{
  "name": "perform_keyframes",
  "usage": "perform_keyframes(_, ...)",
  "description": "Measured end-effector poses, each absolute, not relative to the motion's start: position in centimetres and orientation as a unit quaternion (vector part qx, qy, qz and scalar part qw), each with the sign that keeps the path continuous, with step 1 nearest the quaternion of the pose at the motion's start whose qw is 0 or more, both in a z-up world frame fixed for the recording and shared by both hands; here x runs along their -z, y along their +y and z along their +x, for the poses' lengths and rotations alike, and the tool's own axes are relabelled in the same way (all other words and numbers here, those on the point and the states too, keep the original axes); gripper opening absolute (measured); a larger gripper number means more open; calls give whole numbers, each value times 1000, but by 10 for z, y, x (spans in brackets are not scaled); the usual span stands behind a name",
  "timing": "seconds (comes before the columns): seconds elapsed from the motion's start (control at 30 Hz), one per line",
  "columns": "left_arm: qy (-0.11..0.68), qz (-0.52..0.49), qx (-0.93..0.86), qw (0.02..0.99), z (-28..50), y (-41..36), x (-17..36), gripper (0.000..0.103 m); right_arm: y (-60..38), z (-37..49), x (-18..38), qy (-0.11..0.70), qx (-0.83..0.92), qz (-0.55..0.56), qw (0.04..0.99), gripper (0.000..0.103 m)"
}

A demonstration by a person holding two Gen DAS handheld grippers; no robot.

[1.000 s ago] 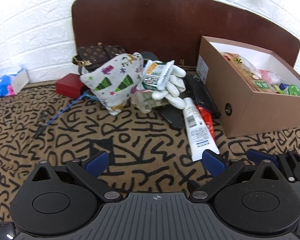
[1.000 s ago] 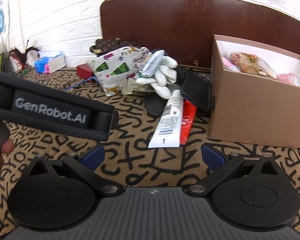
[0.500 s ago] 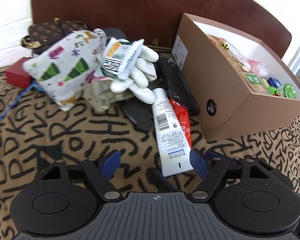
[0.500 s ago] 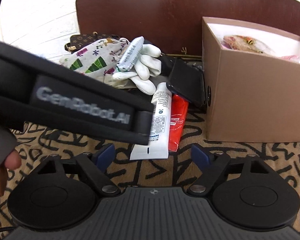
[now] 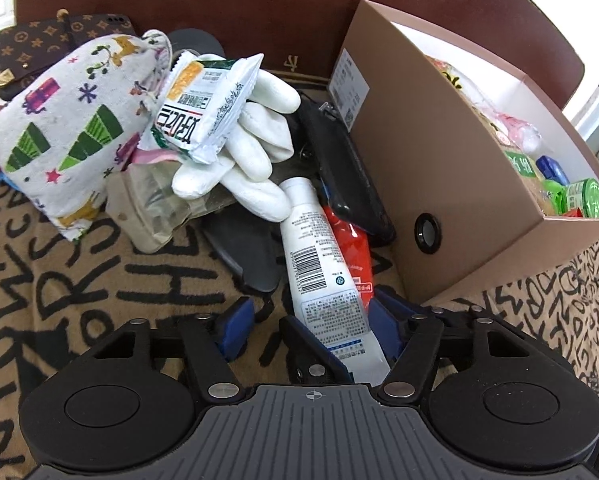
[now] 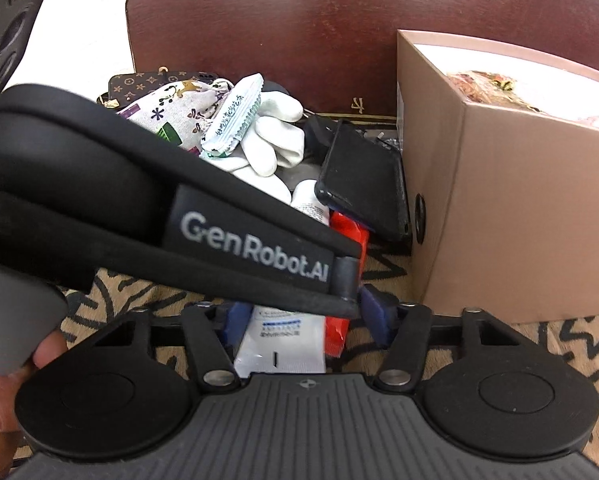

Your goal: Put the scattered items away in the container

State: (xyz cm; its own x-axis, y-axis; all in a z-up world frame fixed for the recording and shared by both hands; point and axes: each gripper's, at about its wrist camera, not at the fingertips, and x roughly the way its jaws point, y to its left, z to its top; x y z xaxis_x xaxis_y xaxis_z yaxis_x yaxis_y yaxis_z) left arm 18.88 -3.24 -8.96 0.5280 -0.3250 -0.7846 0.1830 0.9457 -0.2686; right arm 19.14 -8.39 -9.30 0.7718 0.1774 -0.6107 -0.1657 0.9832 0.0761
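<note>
A white tube (image 5: 319,264) lies on the patterned cloth with a red tube (image 5: 351,248) tight against its right side. My left gripper (image 5: 309,322) straddles the white tube's near end. Its jaws are closing, and the left pad stands clear of the tube. My right gripper (image 6: 305,318) is closing from nearer, with the flat ends of the white tube (image 6: 283,340) and red tube (image 6: 337,332) between its pads, not visibly pressed. The left gripper's black body (image 6: 147,200) crosses the right wrist view. The open brown box (image 5: 459,184) (image 6: 519,200) stands just right and holds several packets.
Behind the tubes lie a white glove (image 5: 255,152) under a snack packet (image 5: 203,108), a tree-print cloth pouch (image 5: 67,128), a clear bag (image 5: 155,208), a black phone (image 5: 347,176) leaning on the box, and a monogram purse (image 5: 39,40). A dark headboard (image 5: 259,0) closes the back.
Both grippers came forward and down onto the white tube, and their jaws narrowed. The tube's near end now sits between the fingers. The left gripper's body moved further across the right view.
</note>
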Motion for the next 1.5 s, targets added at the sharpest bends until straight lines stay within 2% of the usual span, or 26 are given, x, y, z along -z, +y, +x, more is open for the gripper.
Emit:
perform_keyframes(0.03,463,-77,150,870,189,-32,90,60,-83,192,93,324,-90,6,942,58)
perform_keyframes(0.1,459,-87,163,869,189,-31,90,49,-82,191,93,321,-91,4,943,55)
perform_keyframes(0.23,456,-104,167,868,184,-29,89,47,-81,185,91,320,-97,-5,942,45)
perform_keyframes(0.47,453,-88,159,873,150,-33,80,40,-74,159,86,325,-118,-35,938,42)
perform_keyframes(0.53,454,-82,162,872,135,-32,77,13,-72,146,85,332,-139,-37,932,38)
perform_keyframes(0.57,456,-87,164,870,128,-31,75,12,-70,140,85,335,-149,-37,930,38)
perform_keyframes(0.6,453,-91,163,872,125,-30,72,25,-66,132,85,326,-147,-47,932,33)
perform_keyframes(0.67,446,-88,155,877,112,-31,64,21,-61,120,81,316,-148,-69,935,23)
perform_keyframes(0.7,441,-81,146,882,108,-32,61,23,-61,116,79,316,-153,-64,934,17)
perform_keyframes(0.8,436,-62,132,888,96,-37,59,23,-63,105,73,320,-173,-46,930,11)
perform_keyframes(0.97,452,-88,127,879,77,-28,65,25,-58,77,76,322,-195,-52,925,10)
perform_keyframes(1.0,454,-90,123,878,73,-26,65,31,-57,73,77,321,-199,-53,924,10)
perform_keyframes(1.13,467,-106,110,871,69,-19,70,41,-60,66,80,335,-209,-30,918,11)
perform_keyframes(1.2,460,-110,109,875,69,-17,69,54,-61,66,78,332,-200,-33,921,14)
perform_keyframes(1.27,452,-103,103,880,70,-19,66,59,-73,66,73,330,-196,-27,923,24)
perform_keyframes(1.33,448,-98,102,883,75,-20,65,61,-92,64,70,325,-188,-19,926,46)
perform_keyframes(1.37,447,-97,102,883,77,-19,64,62,-93,62,69,322,-184,-18,929,50)
perform_keyframes(1.5,449,-92,97,884,91,-16,63,62,-86,71,69,311,-182,-19,933,51)
